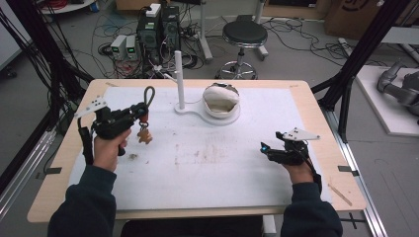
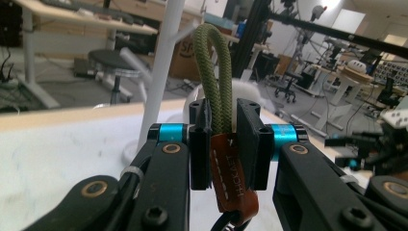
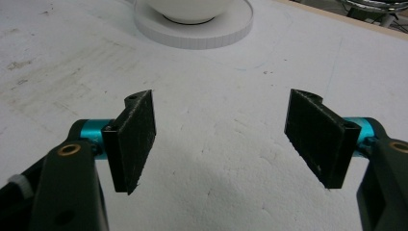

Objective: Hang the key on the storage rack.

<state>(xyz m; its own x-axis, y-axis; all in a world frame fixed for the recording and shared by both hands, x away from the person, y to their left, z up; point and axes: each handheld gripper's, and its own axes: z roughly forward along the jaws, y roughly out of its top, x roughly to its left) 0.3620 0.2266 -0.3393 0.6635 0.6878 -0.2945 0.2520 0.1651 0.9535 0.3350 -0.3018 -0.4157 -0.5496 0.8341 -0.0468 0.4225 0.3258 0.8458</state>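
My left gripper (image 1: 143, 114) hovers above the left part of the table, shut on a keychain. The keychain's green rope loop (image 1: 148, 94) stands up above the jaws, and a small brown charm (image 1: 144, 136) dangles below. In the left gripper view, the rope loop (image 2: 215, 72) and a brown leather tag (image 2: 231, 178) are pinched between the pads of that gripper (image 2: 225, 139). A white upright post (image 1: 179, 79) on a flat base stands just beyond, also close ahead as the post (image 2: 161, 72). My right gripper (image 1: 269, 148) rests low at the right, and its jaws (image 3: 223, 139) are open with nothing between them.
A white bowl-like object (image 1: 221, 100) sits on the round end of the post's base (image 1: 190, 109), seen ahead of the right gripper as the round base (image 3: 202, 33). The white mat (image 1: 207, 163) has faint stains mid-table. A stool (image 1: 244, 34) and cables lie beyond the far edge.
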